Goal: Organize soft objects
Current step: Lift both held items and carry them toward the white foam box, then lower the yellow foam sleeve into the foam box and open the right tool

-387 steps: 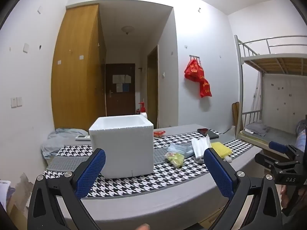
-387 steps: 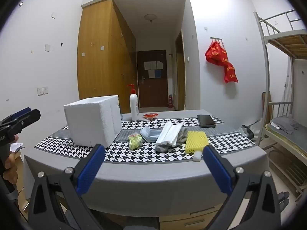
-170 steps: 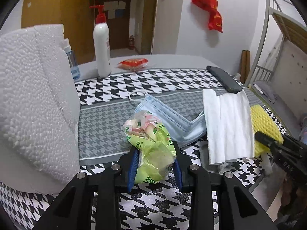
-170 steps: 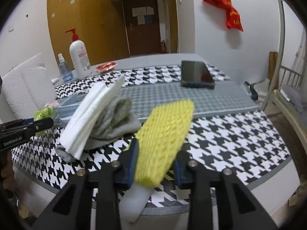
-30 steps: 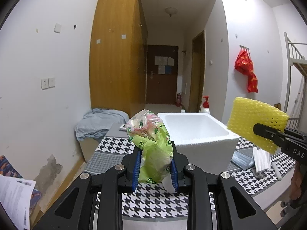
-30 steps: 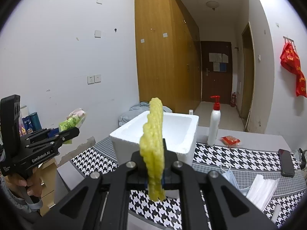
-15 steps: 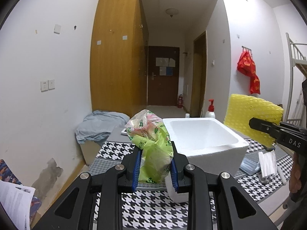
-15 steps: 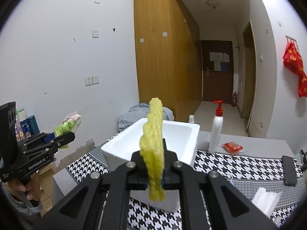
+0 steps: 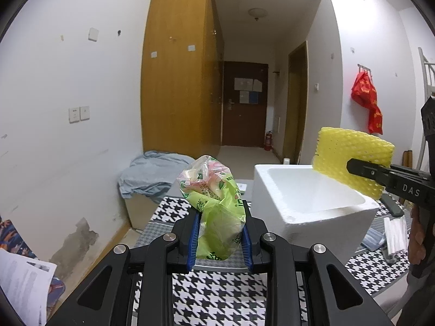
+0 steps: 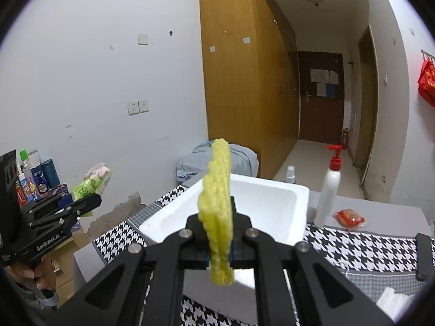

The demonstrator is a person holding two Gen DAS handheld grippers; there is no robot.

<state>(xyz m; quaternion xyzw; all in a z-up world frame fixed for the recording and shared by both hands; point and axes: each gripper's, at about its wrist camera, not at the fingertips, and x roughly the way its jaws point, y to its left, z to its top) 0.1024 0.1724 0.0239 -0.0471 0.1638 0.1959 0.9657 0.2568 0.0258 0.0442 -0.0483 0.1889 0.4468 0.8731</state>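
My left gripper [image 9: 220,237] is shut on a green and pink plastic snack bag [image 9: 214,212], held in the air left of the white foam box [image 9: 312,206]. My right gripper [image 10: 219,247] is shut on a yellow foam net sleeve [image 10: 218,212], held edge-on above the near rim of the foam box [image 10: 261,203]. In the left wrist view the yellow foam net sleeve [image 9: 350,160] hangs over the box's right rim. In the right wrist view the snack bag [image 10: 91,182] shows at the far left in the left gripper [image 10: 78,203]. The box's inside looks bare.
A houndstooth cloth [image 9: 239,293] covers the grey table. A white pump bottle [image 10: 329,187], a small spray bottle [image 10: 290,174] and a red packet [image 10: 349,217] stand behind the box. A folded white cloth [image 9: 395,231] and blue mask [image 9: 375,239] lie right of it. A hand [image 9: 417,241] holds the right gripper.
Both grippers have closed in on the foam box, which looks larger. The yellow sleeve has moved from beside the box to over its rim. Both grips are unchanged.
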